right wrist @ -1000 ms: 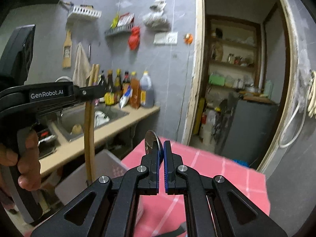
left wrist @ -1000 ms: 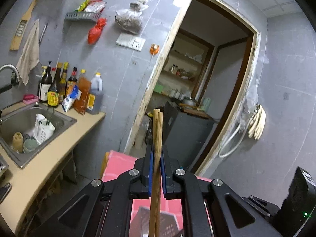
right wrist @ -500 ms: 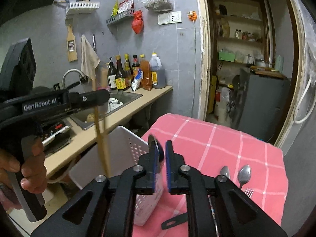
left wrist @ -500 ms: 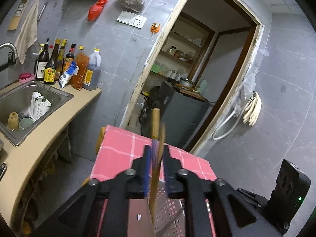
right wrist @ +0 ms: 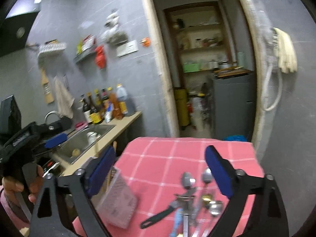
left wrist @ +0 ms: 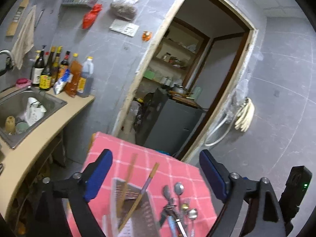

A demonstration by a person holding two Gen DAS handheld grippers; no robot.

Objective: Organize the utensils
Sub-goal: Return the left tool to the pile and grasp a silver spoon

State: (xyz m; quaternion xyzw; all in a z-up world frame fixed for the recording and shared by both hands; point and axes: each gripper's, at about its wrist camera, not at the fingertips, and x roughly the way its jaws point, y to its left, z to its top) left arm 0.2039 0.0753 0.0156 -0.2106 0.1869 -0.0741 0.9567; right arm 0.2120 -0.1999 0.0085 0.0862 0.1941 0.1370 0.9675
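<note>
Two wooden chopsticks (left wrist: pixel 136 195) are leaning loose in the perforated basket (left wrist: pixel 138 213) on the pink checked desk (left wrist: pixel 177 169), their tips poking up past its rim; just beside the basket a heap of spoons (left wrist: pixel 178 189) and other cutlery is lying on the cloth. The left tongs (left wrist: pixel 156 174) are spreading wide above the basket, released, with nothing between the blue pads and touching nothing; the right tongs (right wrist: pixel 160 169) are likewise swinging apart over the spoons (right wrist: pixel 197 179) and a dark-handled tool (right wrist: pixel 158 215), gripping nothing. A hand (right wrist: pixel 21 185) is holding the left gripper's black body at the left edge of the right view; its lettering is too blurred to read; the bottle (left wrist: pixel 44 75) labels by the sink (left wrist: pixel 29 106) are unreadable too.
</note>
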